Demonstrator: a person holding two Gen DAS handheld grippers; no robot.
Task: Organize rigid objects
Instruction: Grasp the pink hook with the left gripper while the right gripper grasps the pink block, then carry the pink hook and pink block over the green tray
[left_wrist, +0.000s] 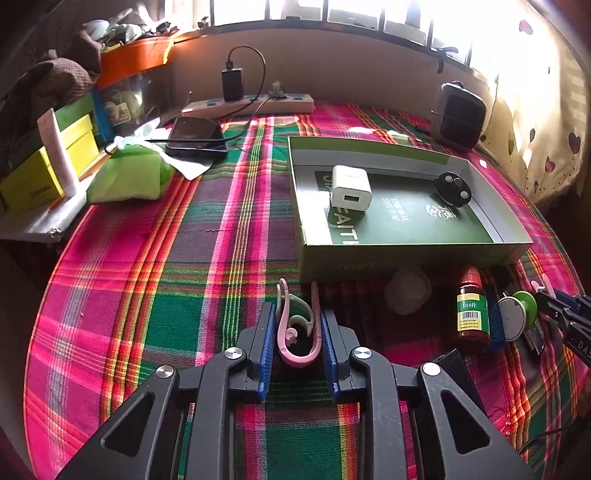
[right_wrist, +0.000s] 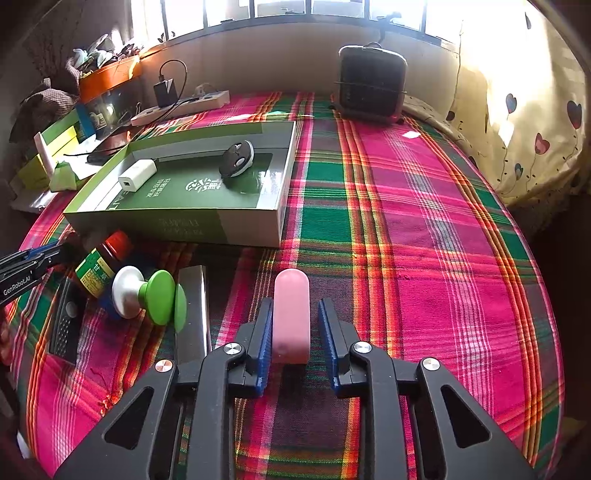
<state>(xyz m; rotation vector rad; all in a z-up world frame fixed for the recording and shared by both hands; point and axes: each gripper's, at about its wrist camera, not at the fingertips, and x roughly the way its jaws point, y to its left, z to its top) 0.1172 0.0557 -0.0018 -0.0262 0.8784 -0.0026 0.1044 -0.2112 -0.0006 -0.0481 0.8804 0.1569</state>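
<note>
A shallow green box (left_wrist: 413, 254) (right_wrist: 177, 230) lies on the plaid cloth and holds a white charger (left_wrist: 350, 188) (right_wrist: 137, 175) and a black round remote (left_wrist: 453, 189) (right_wrist: 236, 158). My left gripper (left_wrist: 298, 325) is shut on a pink and green clip (left_wrist: 297, 326), just in front of the box's near left corner. My right gripper (right_wrist: 295, 325) has a pink capsule-shaped object (right_wrist: 290, 314) between its fingers; the left pad touches it and a gap shows at the right pad. A red-capped bottle (left_wrist: 471, 310) (right_wrist: 101, 264) and a green and white knob (left_wrist: 515, 314) (right_wrist: 147, 295) lie in front of the box.
A phone (left_wrist: 195, 138), a power strip (left_wrist: 251, 105) and a green tissue pack (left_wrist: 129, 177) lie at the far left. A small heater (right_wrist: 369, 86) stands at the back. A metal bar (right_wrist: 194, 314) and a dark remote (right_wrist: 66, 321) lie near the knob.
</note>
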